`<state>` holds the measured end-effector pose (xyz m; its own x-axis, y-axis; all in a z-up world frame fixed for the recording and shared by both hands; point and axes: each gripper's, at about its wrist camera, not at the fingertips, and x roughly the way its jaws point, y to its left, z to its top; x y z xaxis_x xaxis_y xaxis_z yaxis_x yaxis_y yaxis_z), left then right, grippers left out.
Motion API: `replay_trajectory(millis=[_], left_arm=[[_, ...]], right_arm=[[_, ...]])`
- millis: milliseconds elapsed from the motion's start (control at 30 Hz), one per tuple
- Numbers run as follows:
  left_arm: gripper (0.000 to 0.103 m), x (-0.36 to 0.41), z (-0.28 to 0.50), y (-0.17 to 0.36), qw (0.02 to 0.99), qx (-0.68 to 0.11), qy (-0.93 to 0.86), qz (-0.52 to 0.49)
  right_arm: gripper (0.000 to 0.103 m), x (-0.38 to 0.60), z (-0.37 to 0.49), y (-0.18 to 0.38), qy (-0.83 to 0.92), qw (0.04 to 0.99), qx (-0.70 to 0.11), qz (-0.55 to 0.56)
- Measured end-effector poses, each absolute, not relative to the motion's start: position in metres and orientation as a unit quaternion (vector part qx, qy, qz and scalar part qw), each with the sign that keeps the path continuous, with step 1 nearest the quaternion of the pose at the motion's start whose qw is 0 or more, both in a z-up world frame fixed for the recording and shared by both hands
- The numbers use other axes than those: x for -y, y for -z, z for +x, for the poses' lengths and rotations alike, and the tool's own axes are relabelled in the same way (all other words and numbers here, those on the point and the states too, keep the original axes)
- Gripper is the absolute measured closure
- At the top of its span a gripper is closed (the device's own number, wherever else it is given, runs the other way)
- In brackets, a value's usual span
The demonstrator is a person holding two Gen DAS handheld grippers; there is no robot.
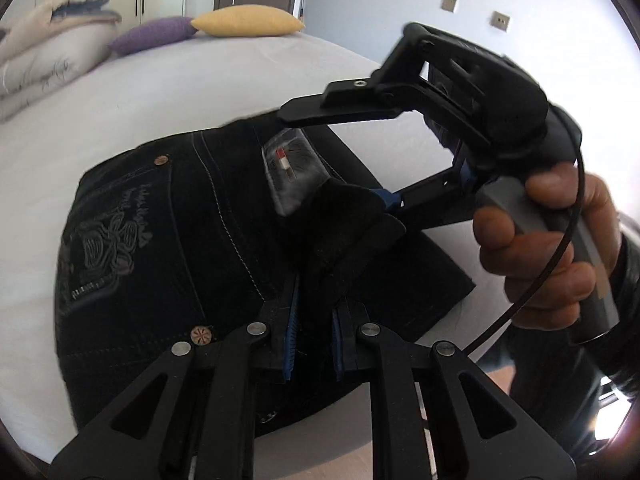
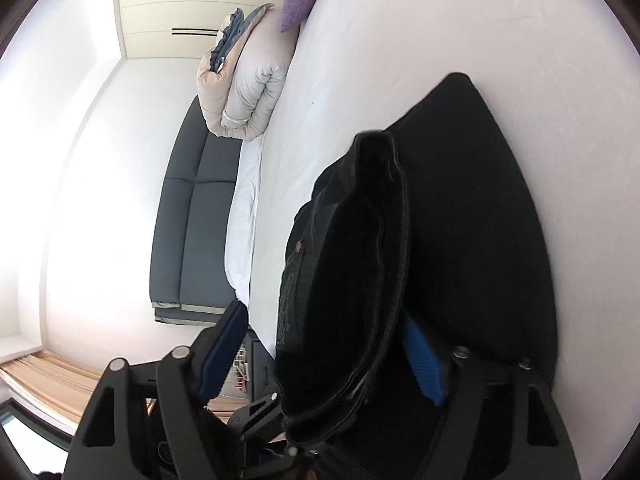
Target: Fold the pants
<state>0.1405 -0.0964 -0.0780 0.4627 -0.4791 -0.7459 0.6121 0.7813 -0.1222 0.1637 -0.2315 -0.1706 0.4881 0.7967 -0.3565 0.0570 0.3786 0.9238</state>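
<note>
The black pants [image 1: 168, 248] are spread on the white bed [image 1: 160, 92], partly folded. A fold of the pants is pinched between the fingers of the left gripper [image 1: 312, 340], which is clenched on it. The right gripper [image 2: 320, 356] is spread wide, with the pants' lifted edge [image 2: 360, 260] between its fingers. Two pillows are counted, one purple [image 1: 154, 34] and one yellow [image 1: 246, 20]. The hand [image 1: 548, 248] is seen only from the left wrist. The dark sofa [image 2: 192, 216] is seen only from the right wrist.

The embroidered lettering on the pants [image 1: 160, 248] pocket is too blurred to read.
</note>
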Motion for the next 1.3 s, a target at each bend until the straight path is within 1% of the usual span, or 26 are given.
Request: replay_trajectory(millis=[33, 67, 100, 133, 200, 267, 300, 367, 400, 600, 733, 1000, 1167, 1233, 1300], left_arm=[[0.091, 0.099, 0.141, 0.077, 0.852, -0.405, 0.320, 0.087], [0.091, 0.100, 0.142, 0.075, 0.854, -0.402, 0.318, 0.091], [0.091, 0.104, 0.142, 0.073, 0.856, -0.396, 0.315, 0.101], [0.091, 0.107, 0.135, 0.073, 0.858, -0.391, 0.314, 0.112], [0.091, 0.117, 0.125, 0.073, 0.859, -0.382, 0.312, 0.136], [0.091, 0.121, 0.121, 0.076, 0.860, -0.378, 0.311, 0.145], [0.091, 0.119, 0.118, 0.078, 0.860, -0.378, 0.312, 0.143], [0.091, 0.121, 0.114, 0.081, 0.859, -0.380, 0.314, 0.137], [0.091, 0.122, 0.114, 0.081, 0.859, -0.380, 0.315, 0.137], [0.091, 0.124, 0.098, 0.071, 0.857, -0.371, 0.333, 0.133], [0.091, 0.139, 0.100, 0.063, 0.852, -0.365, 0.348, 0.139], [0.091, 0.160, 0.091, 0.074, 0.837, -0.380, 0.366, 0.148], [0.091, 0.166, 0.093, 0.082, 0.835, -0.386, 0.362, 0.151], [0.091, 0.163, 0.094, 0.083, 0.834, -0.393, 0.362, 0.136], [0.088, 0.152, 0.098, 0.077, 0.830, -0.401, 0.373, 0.103]], right_arm=[[0.028, 0.232, 0.165, 0.170, -0.259, 0.712, -0.437, 0.484], [0.031, 0.230, 0.168, 0.169, -0.252, 0.718, -0.446, 0.471], [0.036, 0.227, 0.173, 0.169, -0.242, 0.723, -0.458, 0.458], [0.038, 0.232, 0.180, 0.167, -0.235, 0.726, -0.469, 0.446], [0.050, 0.216, 0.192, 0.160, -0.216, 0.740, -0.490, 0.407], [0.071, 0.211, 0.199, 0.152, -0.197, 0.756, -0.503, 0.369], [0.077, 0.213, 0.200, 0.152, -0.190, 0.759, -0.506, 0.362], [0.081, 0.221, 0.189, 0.157, -0.187, 0.761, -0.506, 0.361], [0.085, 0.222, 0.191, 0.159, -0.186, 0.766, -0.503, 0.355], [0.088, 0.227, 0.194, 0.139, -0.189, 0.791, -0.474, 0.338], [0.088, 0.251, 0.184, 0.141, -0.190, 0.793, -0.463, 0.348], [0.088, 0.274, 0.157, 0.167, -0.184, 0.778, -0.451, 0.397], [0.087, 0.281, 0.155, 0.183, -0.189, 0.769, -0.451, 0.412], [0.086, 0.285, 0.152, 0.187, -0.200, 0.766, -0.443, 0.422], [0.075, 0.289, 0.146, 0.185, -0.204, 0.760, -0.437, 0.435]])
